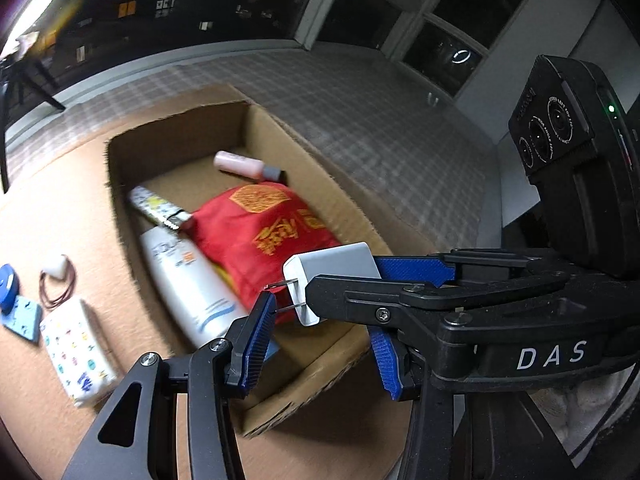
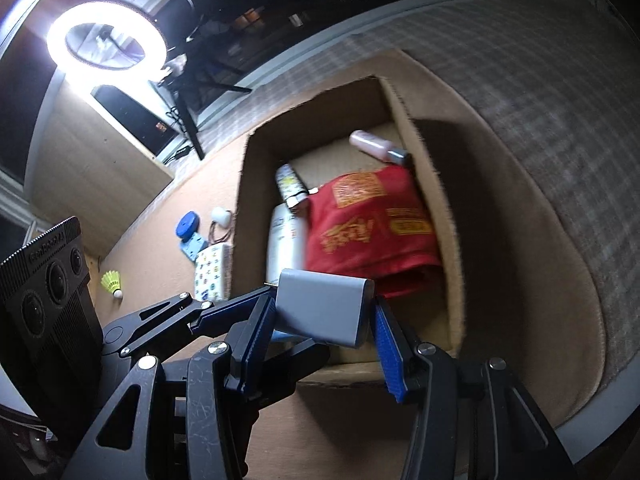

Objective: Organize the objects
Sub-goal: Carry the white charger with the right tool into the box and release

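An open cardboard box (image 1: pixel 316 184) (image 2: pixel 440 216) holds a red bag (image 1: pixel 264 232) (image 2: pixel 372 224), a white bottle (image 1: pixel 188 280) (image 2: pixel 284 240), a pink bottle (image 1: pixel 244 165) (image 2: pixel 378 146) and a patterned tube (image 1: pixel 158 207) (image 2: pixel 291 186). My right gripper (image 2: pixel 324 320) (image 1: pixel 344 280) is shut on a white plug charger (image 2: pixel 324 308) (image 1: pixel 332 276) above the box's near end. My left gripper (image 1: pixel 320 344) is open and empty just beneath the charger; its fingers (image 2: pixel 224 316) reach in from the left in the right wrist view.
On the tan table left of the box lie a tissue pack (image 1: pixel 76 352) (image 2: pixel 212 270), a blue tape measure (image 1: pixel 8 284) (image 2: pixel 187 226), a blue card (image 1: pixel 22 316), a white piece with a cord loop (image 1: pixel 56 276) (image 2: pixel 221 218) and a yellow shuttlecock (image 2: pixel 112 282). A ring light (image 2: pixel 106 36) stands behind.
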Demonstrator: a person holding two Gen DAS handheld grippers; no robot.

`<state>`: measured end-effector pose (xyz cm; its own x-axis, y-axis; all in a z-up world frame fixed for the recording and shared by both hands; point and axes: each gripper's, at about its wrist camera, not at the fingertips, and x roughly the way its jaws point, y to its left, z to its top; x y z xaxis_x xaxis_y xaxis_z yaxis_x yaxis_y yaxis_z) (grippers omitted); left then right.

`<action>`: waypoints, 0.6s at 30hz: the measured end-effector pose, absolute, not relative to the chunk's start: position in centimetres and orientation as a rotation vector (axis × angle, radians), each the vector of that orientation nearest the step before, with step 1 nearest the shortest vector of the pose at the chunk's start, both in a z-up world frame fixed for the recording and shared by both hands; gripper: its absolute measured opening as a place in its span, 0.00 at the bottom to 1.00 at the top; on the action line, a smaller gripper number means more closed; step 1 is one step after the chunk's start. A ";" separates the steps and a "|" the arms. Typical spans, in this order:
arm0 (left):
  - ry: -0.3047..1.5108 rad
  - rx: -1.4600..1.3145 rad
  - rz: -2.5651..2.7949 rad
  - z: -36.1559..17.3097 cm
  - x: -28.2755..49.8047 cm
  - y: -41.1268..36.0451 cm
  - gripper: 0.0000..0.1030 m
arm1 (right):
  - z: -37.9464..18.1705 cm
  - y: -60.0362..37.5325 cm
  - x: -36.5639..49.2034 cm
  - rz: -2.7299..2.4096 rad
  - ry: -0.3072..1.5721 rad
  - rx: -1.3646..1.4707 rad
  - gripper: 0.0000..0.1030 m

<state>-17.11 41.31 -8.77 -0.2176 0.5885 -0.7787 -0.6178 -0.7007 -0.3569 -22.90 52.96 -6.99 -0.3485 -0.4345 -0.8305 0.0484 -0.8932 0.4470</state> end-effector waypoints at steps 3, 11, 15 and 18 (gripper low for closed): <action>0.043 -1.256 1.976 -9.2 -17.3 42.1 0.48 | -7.3 53.6 -23.1 -2.305 -0.519 1.590 0.44; 0.062 -1.298 1.971 -10.3 -17.7 42.8 0.64 | -7.7 54.0 -23.4 -2.329 -0.479 1.618 0.49; 0.060 -1.296 1.986 -10.2 -17.9 42.0 0.64 | -7.6 54.6 -23.5 -2.343 -0.510 1.624 0.52; 0.041 -1.302 1.996 -10.0 -18.1 41.0 0.64 | -7.3 54.5 -23.7 -2.356 -0.511 1.619 0.52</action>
<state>-18.05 41.04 -10.03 -0.2110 0.5595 -0.8015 -0.5917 -0.7258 -0.3509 -23.70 54.54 -7.33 -0.3590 -0.3850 -0.8503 -0.0023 -0.9106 0.4133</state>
